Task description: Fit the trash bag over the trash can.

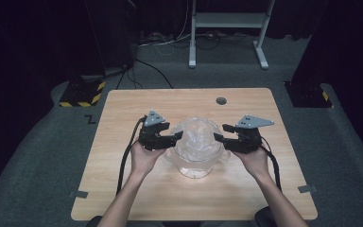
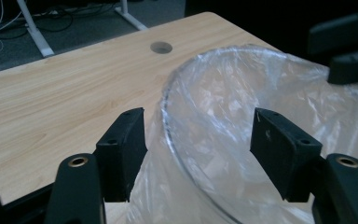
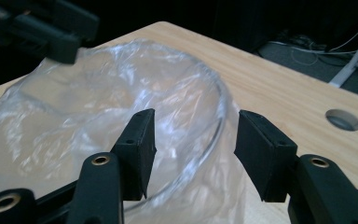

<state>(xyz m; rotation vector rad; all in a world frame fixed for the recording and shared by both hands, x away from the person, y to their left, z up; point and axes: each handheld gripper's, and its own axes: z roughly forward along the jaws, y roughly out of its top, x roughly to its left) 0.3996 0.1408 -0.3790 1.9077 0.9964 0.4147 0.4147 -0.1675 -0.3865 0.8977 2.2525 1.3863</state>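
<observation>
Clear glass bowl stands upright near the middle of the wooden table, mouth facing up; round, so no long axis to note; a transparent plastic bag lines it, crumpled film sagging inside and draped over the rim and down the outer wall.

High view: left tool at the bowl's left rim, right tool at its right rim, both pointing inward toward each other across the bowl; each carries a grey three-cornered plate on top; cables trail back along the forearms; a round grommet hole lies near the table's far edge.

Left gripper view: left tool with jaws spread, straddling the rim with the film between them; one jaw outside the bowl over the table side, the other over the bowl's inside; pads not pressing the plastic, gaps visible on both sides; right tool blurred at the upper right; grommet hole beyond.

Right gripper view: right tool likewise spread, glass rim and bag running between the jaws, neither pad in contact; left tool dark and blurred at the upper left.

The high view gives the bowl's place on the table; the gripper views alone show the rim edge under the film and the clearance at the pads.
</observation>
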